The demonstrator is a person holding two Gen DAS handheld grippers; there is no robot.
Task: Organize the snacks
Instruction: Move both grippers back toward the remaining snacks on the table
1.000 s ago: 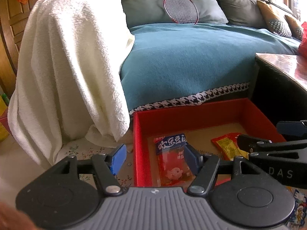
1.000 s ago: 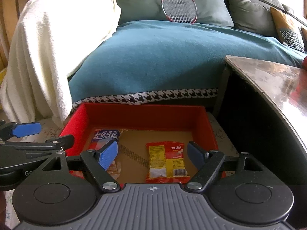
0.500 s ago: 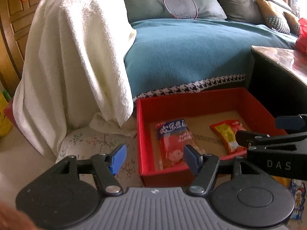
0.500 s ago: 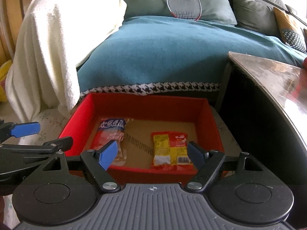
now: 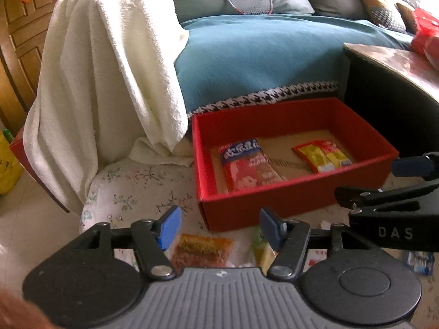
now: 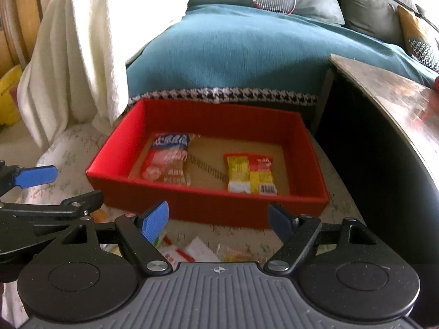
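Both grippers have pulled back from the red box (image 5: 290,208) since a second ago, so its near wall now shows in full and loose packets on the floral cloth (image 5: 131,189) come into view in front of it. I see my left gripper (image 5: 221,226) with its blue pads spread apart and nothing between them, hanging above an orange-red snack packet (image 5: 203,252) that lies on the cloth just outside the box. My right gripper (image 6: 218,218) is likewise spread wide and empty, over a scatter of white and red wrappers (image 6: 189,250). Inside the box, a blue-and-red snack bag (image 6: 167,159) lies flat at the left and a yellow-and-red snack pack (image 6: 251,174) lies flat at the right, apart from each other. Behind the box runs the teal sofa throw (image 6: 233,54), with a white towel (image 5: 109,68) draped to the left.
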